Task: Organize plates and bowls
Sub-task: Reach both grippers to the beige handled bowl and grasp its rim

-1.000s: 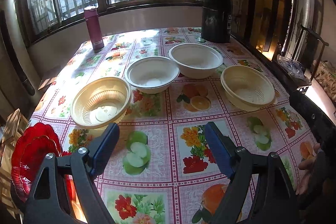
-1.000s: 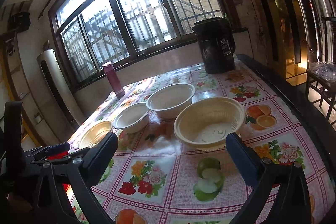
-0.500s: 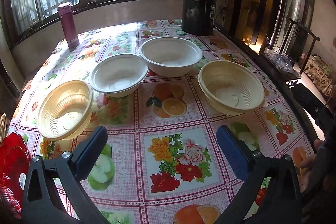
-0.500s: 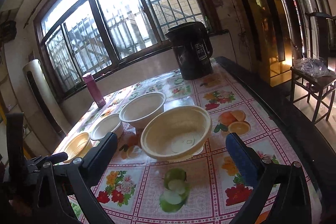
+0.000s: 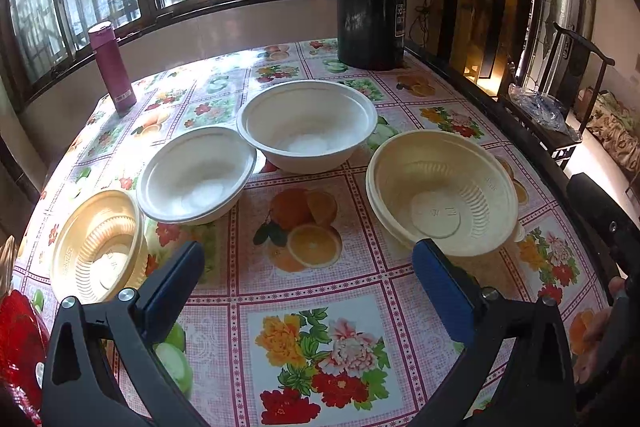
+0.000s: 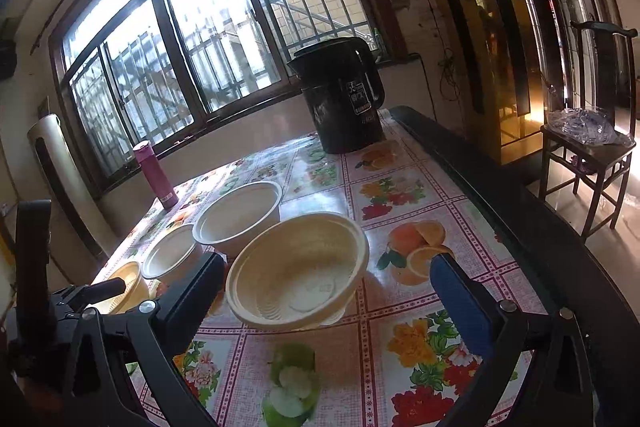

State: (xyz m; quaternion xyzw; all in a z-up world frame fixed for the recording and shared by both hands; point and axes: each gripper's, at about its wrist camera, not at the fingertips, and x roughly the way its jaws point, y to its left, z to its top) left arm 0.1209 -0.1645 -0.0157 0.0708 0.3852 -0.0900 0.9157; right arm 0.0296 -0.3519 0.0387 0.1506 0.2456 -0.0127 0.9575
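Barred windows run behind a table (image 5: 320, 291) covered with a fruit-and-flower oilcloth. Over its near edge the left gripper (image 5: 308, 279) hangs spread wide, holding nothing; the right gripper (image 6: 328, 291) is spread too, empty, its fingers flanking the large cream bowl (image 6: 298, 267) from the near side without touching it. Beyond that bowl stands a large white bowl (image 5: 307, 125), with a smaller white bowl (image 5: 196, 174) just beside it to the left, then a small yellow ribbed bowl (image 5: 98, 247) and a red plate (image 5: 18, 343) at the left edge. Farther back stand a black kettle (image 6: 340, 95) and a pink bottle (image 5: 112, 67)
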